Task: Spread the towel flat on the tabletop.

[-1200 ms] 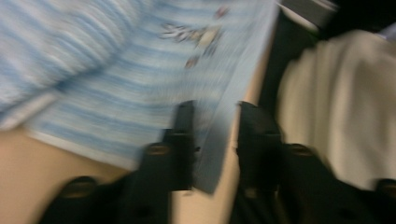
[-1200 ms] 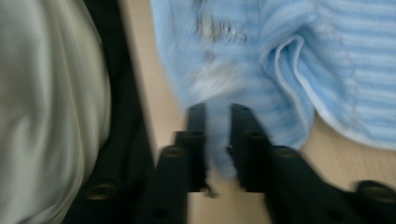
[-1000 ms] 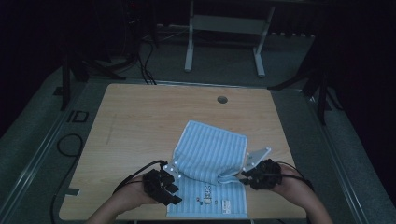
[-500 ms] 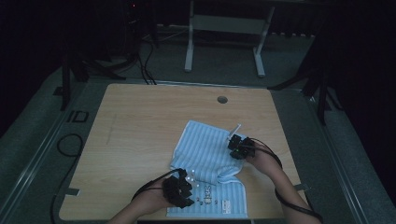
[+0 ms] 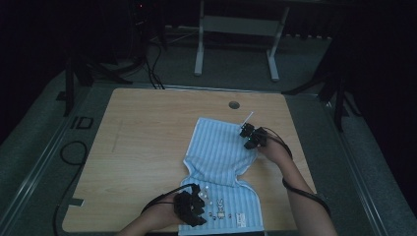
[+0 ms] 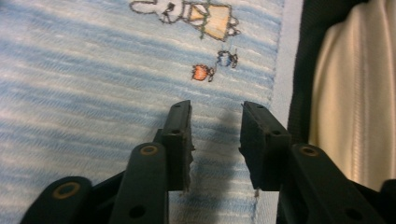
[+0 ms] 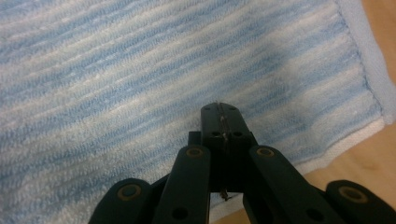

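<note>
a blue-and-white striped towel (image 5: 223, 162) is found lying on the wooden bench (image 5: 147, 147), right of centre, pinched narrow at its middle, with its printed end at the near edge. the left tool (image 6: 215, 135) is seen over that printed end with its jaws apart, nothing clamped between them. the right tool (image 7: 223, 122) is seen clenched, empty, over the far right part of the towel near its edge.

Soft terry towel (image 5: 221, 147): pale blue w/ white stripes, plain light-blue hem; small embroidered figures (image 6: 205, 28) in orange, yellow, blue w/ dark outlines, at 6 o'clock end. Flat wooden tabletop (image 5: 147, 147): light tan grain. Both plastic grippers (image 5: 191, 209) (image 5: 252, 136) black, brass-coloured rivets.
</note>
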{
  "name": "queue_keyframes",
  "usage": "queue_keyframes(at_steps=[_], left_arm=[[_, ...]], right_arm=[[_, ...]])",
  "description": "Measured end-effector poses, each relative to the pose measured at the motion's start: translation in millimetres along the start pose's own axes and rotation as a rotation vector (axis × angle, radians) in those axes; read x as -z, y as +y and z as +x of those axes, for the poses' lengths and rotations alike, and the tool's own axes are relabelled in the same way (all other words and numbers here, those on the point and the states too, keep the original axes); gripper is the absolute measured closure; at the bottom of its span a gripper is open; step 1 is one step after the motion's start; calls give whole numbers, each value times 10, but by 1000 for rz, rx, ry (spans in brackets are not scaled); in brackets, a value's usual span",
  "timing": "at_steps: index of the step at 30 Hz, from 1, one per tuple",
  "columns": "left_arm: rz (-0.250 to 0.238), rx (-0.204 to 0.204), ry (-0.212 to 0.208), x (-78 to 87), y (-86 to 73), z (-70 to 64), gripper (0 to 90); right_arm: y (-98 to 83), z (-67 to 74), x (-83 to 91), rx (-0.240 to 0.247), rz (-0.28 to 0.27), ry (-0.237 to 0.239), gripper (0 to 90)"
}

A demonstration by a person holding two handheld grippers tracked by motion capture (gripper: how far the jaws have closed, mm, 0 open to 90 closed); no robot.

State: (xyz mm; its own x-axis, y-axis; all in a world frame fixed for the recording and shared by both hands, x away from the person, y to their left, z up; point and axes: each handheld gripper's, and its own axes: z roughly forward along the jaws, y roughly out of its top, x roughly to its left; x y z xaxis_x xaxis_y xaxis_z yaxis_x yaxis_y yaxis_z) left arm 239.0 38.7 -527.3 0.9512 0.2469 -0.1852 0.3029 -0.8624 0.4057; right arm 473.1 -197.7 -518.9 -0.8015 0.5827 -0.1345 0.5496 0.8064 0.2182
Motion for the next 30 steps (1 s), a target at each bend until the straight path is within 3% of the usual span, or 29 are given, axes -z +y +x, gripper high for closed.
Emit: queue_keyframes(at_steps=[5,10,13,15,17,19,22,23,26,30], left_arm=[[2,7,-19,6,-17,6,627],[9,6,-40,9,-22,9,627],[6,11,-62,1,-11,15,619],[3,5,-66,3,5,17,610],[-13,4,-55,47,15,29,602],[-35,18,-30,107,10,57,584],[-57,46,2,186,-37,119,580],[-62,55,4,204,-59,139,580],[-80,80,27,237,-131,218,563],[-86,111,45,193,-194,292,561]], right_arm=[[117,-194,-53,-25,35,-49,896],[192,-400,-98,-67,49,-67,893],[213,-492,-112,-91,50,-80,833],[209,-527,-106,-105,46,-79,811],[187,-532,-55,-135,24,-46,813],[139,-459,54,-127,-18,-28,814],[-12,-220,235,-104,-79,12,806],[-87,-102,292,-76,-95,8,801],[-353,246,399,-29,-134,55,782],[-709,610,415,-22,-162,125,733]])
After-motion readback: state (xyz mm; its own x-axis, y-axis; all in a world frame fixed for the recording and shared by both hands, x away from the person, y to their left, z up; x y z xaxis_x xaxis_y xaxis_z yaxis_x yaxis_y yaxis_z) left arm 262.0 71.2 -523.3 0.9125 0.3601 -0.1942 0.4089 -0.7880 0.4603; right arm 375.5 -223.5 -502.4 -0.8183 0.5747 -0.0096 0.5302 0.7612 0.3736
